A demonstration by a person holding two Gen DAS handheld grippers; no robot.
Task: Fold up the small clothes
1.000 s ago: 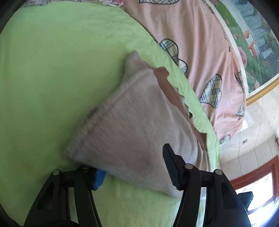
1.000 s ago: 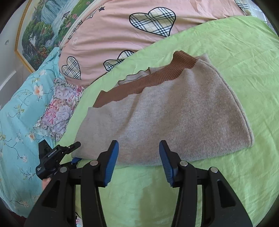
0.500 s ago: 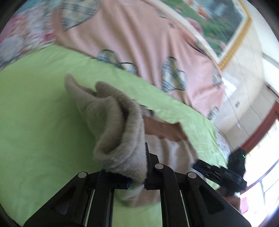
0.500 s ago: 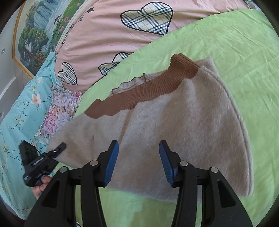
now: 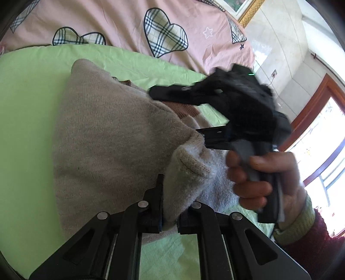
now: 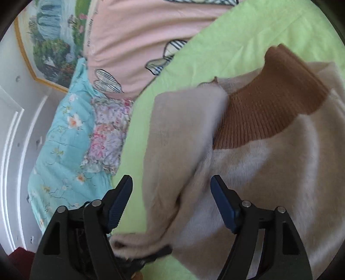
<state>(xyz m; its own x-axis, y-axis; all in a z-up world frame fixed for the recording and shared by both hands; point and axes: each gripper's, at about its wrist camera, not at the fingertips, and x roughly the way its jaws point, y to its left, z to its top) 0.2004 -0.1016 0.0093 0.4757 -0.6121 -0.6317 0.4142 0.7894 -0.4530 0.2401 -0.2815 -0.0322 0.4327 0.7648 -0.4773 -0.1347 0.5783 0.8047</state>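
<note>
Left wrist view showed your left gripper (image 5: 169, 206) clamped on a fold of the beige sweater (image 5: 103, 137) lying on the green sheet (image 5: 25, 112); your right gripper (image 6: 171, 202) stood spread apart over it.

Sunlit window (image 5: 321, 137), framed painting (image 6: 49, 43)

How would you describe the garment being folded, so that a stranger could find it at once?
Look at the green sheet that lies below the pink quilt with checked hearts. On it lies a beige knitted sweater, one edge pinched in the left claw. Its brown ribbed collar sets it apart from the bedding around it.
</note>
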